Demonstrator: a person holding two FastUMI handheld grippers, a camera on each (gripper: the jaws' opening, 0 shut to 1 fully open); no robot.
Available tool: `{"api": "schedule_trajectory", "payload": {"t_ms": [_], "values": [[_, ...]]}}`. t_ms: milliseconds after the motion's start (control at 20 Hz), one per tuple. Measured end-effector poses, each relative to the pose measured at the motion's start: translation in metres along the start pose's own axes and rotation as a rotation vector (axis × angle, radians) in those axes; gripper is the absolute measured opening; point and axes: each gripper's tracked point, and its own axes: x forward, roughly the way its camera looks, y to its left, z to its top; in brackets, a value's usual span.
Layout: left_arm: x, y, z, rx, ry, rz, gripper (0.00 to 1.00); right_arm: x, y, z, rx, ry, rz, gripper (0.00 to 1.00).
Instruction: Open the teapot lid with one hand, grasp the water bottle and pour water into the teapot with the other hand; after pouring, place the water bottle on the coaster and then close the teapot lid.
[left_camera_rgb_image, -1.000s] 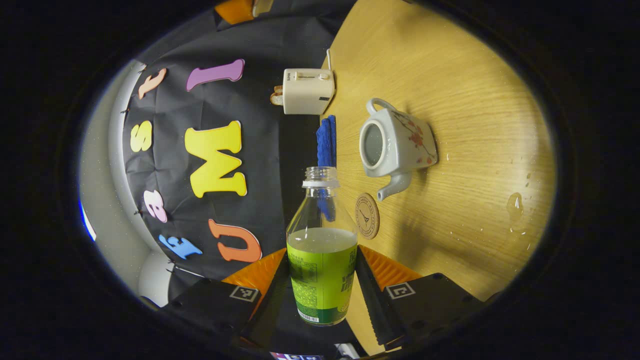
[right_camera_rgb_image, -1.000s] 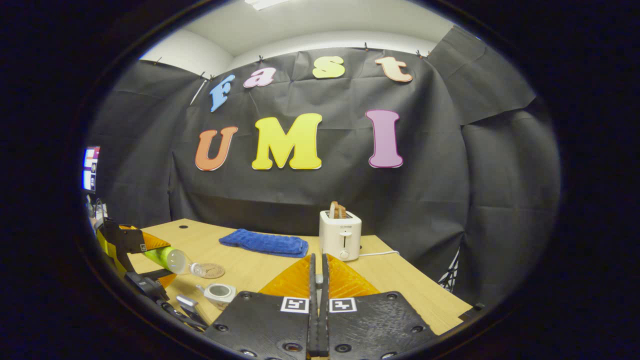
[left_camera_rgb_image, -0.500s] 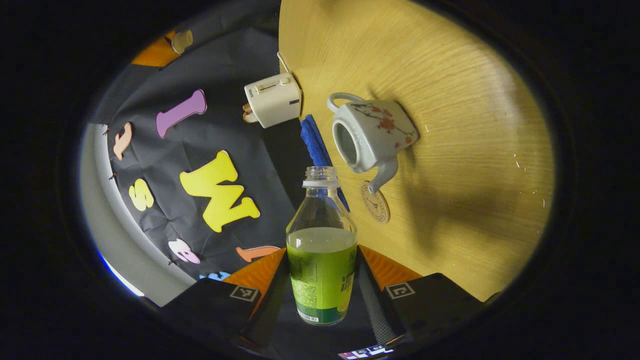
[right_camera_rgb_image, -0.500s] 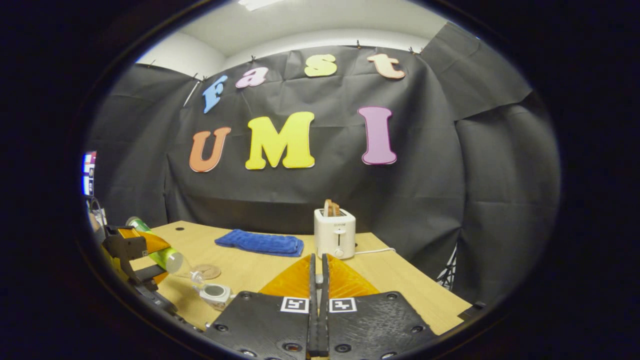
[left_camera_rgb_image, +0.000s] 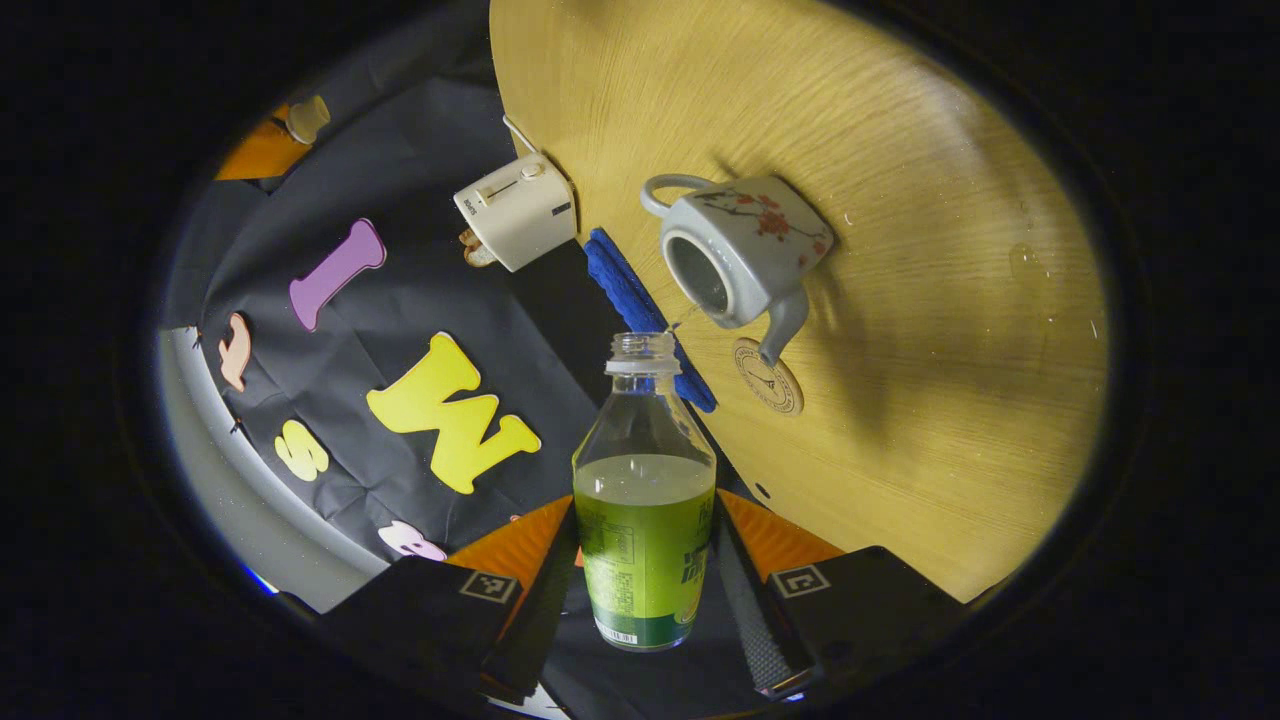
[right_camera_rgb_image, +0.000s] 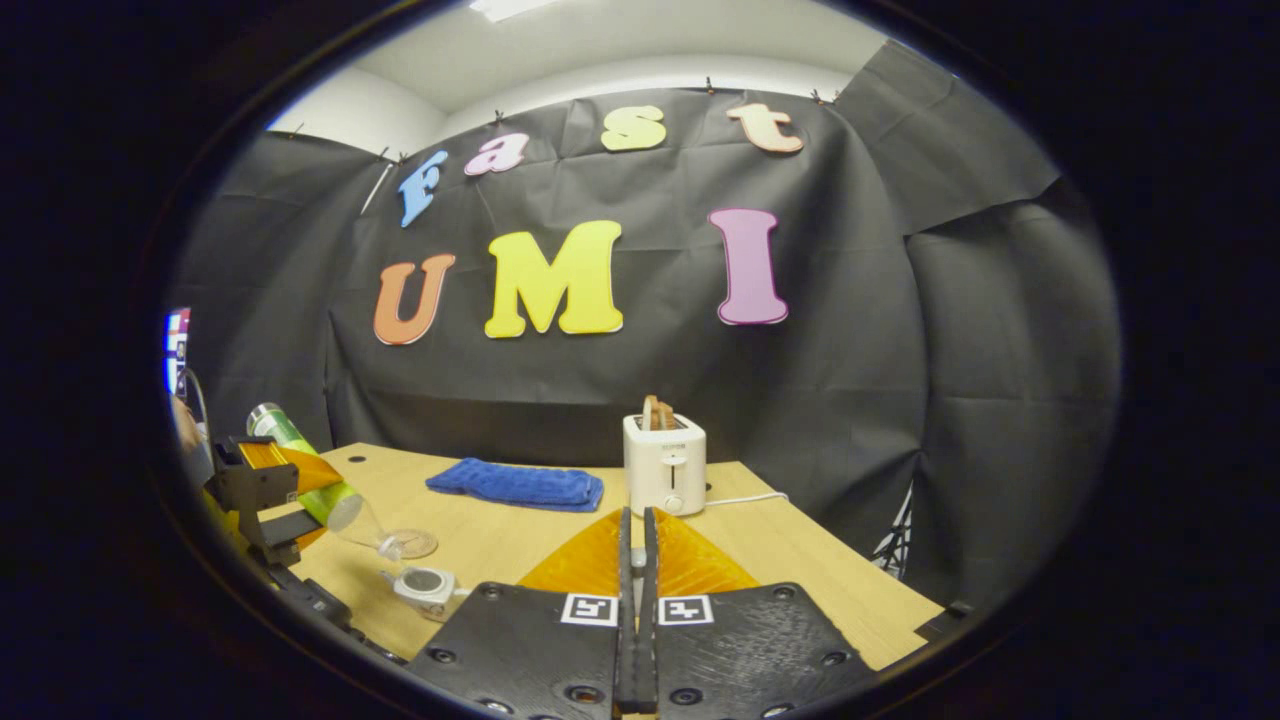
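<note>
Green-labelled bottle (left_camera_rgb_image: 645, 520), pinched between the left gripper (left_camera_rgb_image: 645, 600) fingers, is tipped mouth-down over the lidless teapot (left_camera_rgb_image: 740, 255) on the table (left_camera_rgb_image: 950, 330) beside the coaster (left_camera_rgb_image: 768, 377) for pouring; right gripper (right_camera_rgb_image: 636, 560) fingers pressed together, apparently keeping the lid (left_camera_rgb_image: 306, 117) clear.

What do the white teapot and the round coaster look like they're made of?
White flowered teapot: probably glazed ceramic, judging by its smooth, slightly glossy surface and painted red blossoms. Round tan coaster: likely cork or wood, matte, with a dark printed design.
</note>
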Motion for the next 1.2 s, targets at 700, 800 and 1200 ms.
{"api": "schedule_trajectory", "payload": {"t_ms": [700, 800, 1200], "values": [[-0.007, 0.01, 0.015, 0.114, -0.023, 0.02, 0.77, 0.001, 0.004, -0.003, -0.005, 0.011, 0.005, 0.0], [-0.01, 0.008, 0.015, 0.115, -0.028, 0.021, 0.77, 0.001, 0.004, -0.003, -0.007, 0.011, 0.007, 0.0], [-0.004, -0.001, 0.012, 0.021, -0.053, 0.005, 0.77, 0.001, 0.003, -0.004, -0.002, 0.013, 0.003, 0.0]]}}
